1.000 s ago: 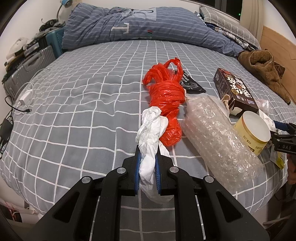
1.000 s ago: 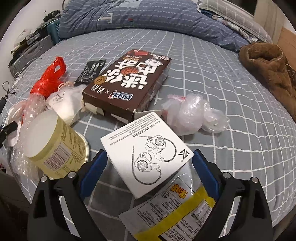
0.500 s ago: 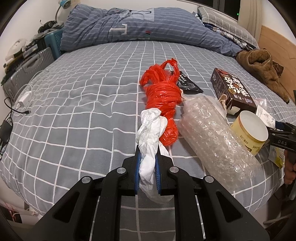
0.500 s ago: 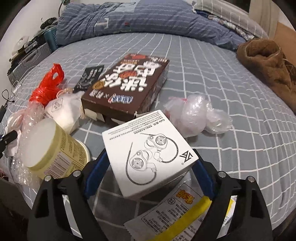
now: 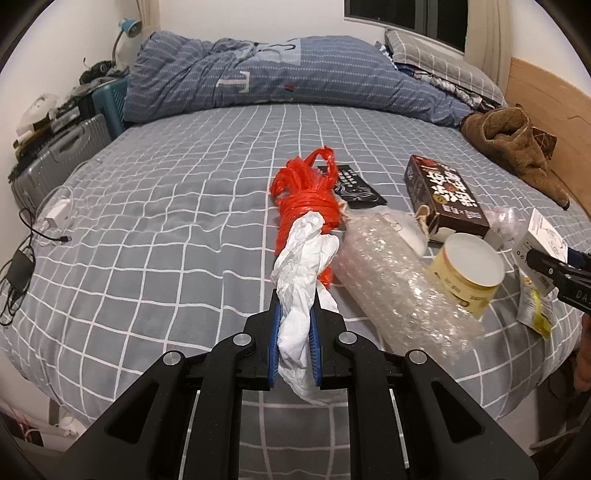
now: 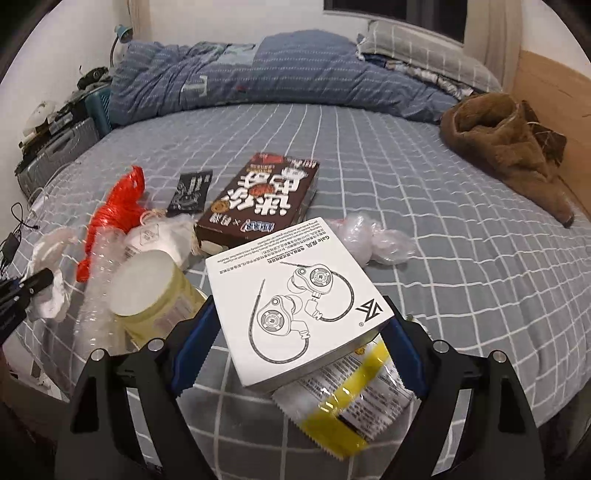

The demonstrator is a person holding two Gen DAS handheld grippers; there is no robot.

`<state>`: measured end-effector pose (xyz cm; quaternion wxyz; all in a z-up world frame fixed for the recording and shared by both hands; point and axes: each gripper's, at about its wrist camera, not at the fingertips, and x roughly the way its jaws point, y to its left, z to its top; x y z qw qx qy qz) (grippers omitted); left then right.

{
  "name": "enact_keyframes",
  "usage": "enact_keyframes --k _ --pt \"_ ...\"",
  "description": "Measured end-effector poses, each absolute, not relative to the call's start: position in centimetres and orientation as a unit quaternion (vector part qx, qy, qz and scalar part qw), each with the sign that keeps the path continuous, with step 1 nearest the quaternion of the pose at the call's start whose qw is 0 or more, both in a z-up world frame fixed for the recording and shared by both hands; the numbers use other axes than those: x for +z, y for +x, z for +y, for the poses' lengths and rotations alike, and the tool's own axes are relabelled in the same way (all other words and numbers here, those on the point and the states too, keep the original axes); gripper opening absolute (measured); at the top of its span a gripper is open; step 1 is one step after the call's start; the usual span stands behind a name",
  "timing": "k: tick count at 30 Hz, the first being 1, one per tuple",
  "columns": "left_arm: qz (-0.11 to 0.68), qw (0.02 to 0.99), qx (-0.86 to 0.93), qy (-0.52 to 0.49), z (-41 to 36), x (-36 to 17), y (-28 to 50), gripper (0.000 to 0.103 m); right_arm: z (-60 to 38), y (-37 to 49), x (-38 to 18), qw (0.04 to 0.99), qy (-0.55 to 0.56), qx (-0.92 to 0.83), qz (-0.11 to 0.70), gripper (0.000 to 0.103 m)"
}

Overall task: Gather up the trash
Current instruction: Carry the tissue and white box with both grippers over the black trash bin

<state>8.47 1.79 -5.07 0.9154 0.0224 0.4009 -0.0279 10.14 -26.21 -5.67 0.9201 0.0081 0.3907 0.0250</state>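
Pinching the white earphone box (image 6: pixel 295 299) corner-wise, your right gripper (image 6: pixel 295 354) fingers are risking slippage; the left gripper (image 5: pixel 295 332) is clamping crumpled tissue (image 5: pixel 303 273) at 12 o'clock.

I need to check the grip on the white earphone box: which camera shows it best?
The right wrist view: the white earphone box fills the middle, seated between the right gripper's blue pads. The left wrist view shows only its corner at the far right edge.

Grey checked bed (image 5: pixel 166 229), rumpled blue duvet (image 5: pixel 280 85), white walls, dark window (image 5: pixel 406 18), grey suitcase (image 5: pixel 55 158)
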Motion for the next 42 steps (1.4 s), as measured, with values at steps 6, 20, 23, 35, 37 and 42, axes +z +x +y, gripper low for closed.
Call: enact_keyframes --k 6,20,23,35,37,42 --pt "0.394 0.918 -0.032 0.025 1.0 -4.3 7.0 0.012 -25.8 8.1 -4.1 0.927 0.017 0.021 0.374 0.081" --pt "0.379 0.924 -0.044 0.022 0.6 -2.7 3.0 0.012 -24.4 3.2 -2.4 0.933 0.026 0.025 0.357 0.081" --pt "0.378 0.925 -0.045 0.019 0.6 -2.5 2.1 0.012 -24.0 2.1 -2.2 0.934 0.026 0.031 0.355 0.081" --pt "0.371 0.927 -0.050 0.012 -0.1 -1.3 -1.7 0.012 -22.5 -3.2 -1.8 0.934 0.026 0.041 0.354 0.081" --pt "0.371 0.927 -0.048 0.017 -0.1 -1.3 -2.5 0.012 -22.2 -4.1 -1.8 0.934 0.024 0.042 0.355 0.081" --pt "0.378 0.924 -0.047 0.013 0.0 -1.7 -4.1 0.012 -21.7 -6.1 -2.0 0.933 0.024 0.043 0.357 0.081"
